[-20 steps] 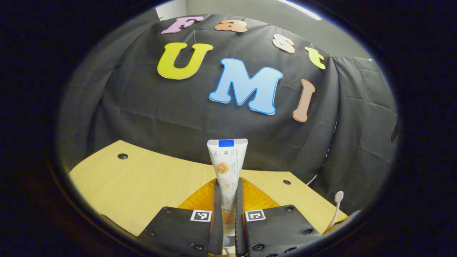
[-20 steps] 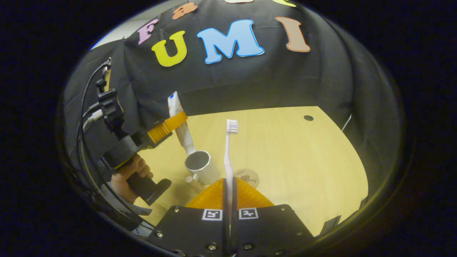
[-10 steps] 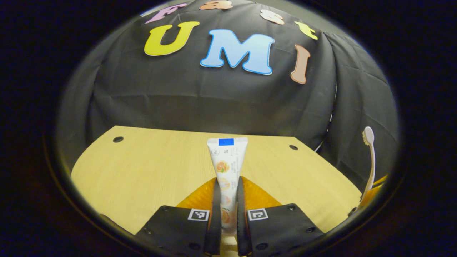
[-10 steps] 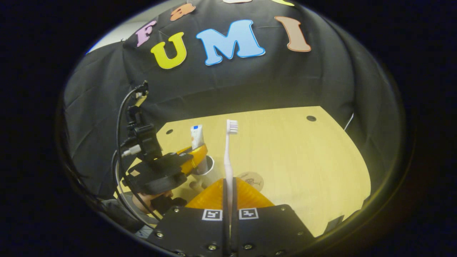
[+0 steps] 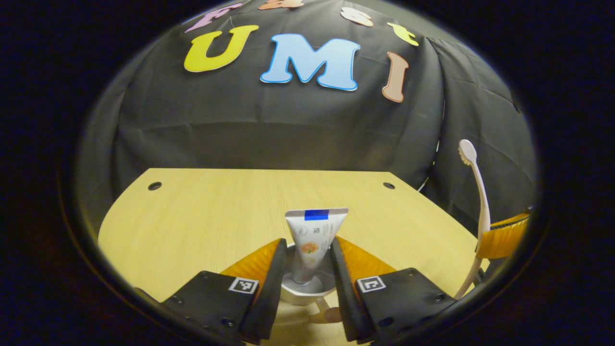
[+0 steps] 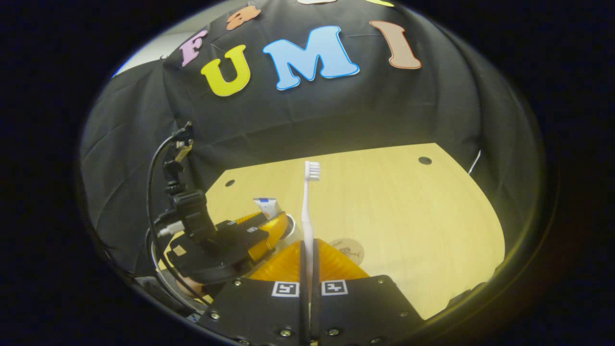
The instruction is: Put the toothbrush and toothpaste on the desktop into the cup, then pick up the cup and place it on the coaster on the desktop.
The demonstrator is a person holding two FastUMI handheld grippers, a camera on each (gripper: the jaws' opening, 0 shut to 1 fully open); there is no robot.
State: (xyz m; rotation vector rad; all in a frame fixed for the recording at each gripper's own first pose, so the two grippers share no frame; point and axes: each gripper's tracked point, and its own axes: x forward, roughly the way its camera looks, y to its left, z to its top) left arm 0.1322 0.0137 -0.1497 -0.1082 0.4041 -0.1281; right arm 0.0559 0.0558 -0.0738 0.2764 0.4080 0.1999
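— Two grippers in play, one item each. What's the left gripper up to?

— Its jaws stand spread apart, with the toothpaste upright between them and a clear gap on either side. The tube's lower end sits down in the cup, which stands on the desk right under the fingers. Looks to me like a release: standing the tube cap-down lets it lean on the rim instead of tipping out.

— And the right gripper?

— Clamped on the toothbrush, handle pinched low, bristles pointing up. Held upright like that, it can drop handle-first into the cup, I'd say. From the left gripper view the brush waits off to the side, well apart from the cup.

— So it's queuing?

— That's my read: the left gripper sits over the cup mouth, so the brush has no way in until it clears.

— Coaster?

— On the desk just beside the cup, the coaster peeks past the right gripper's fingers in the right gripper view. Nothing on it that I can see; the cup isn't there yet.
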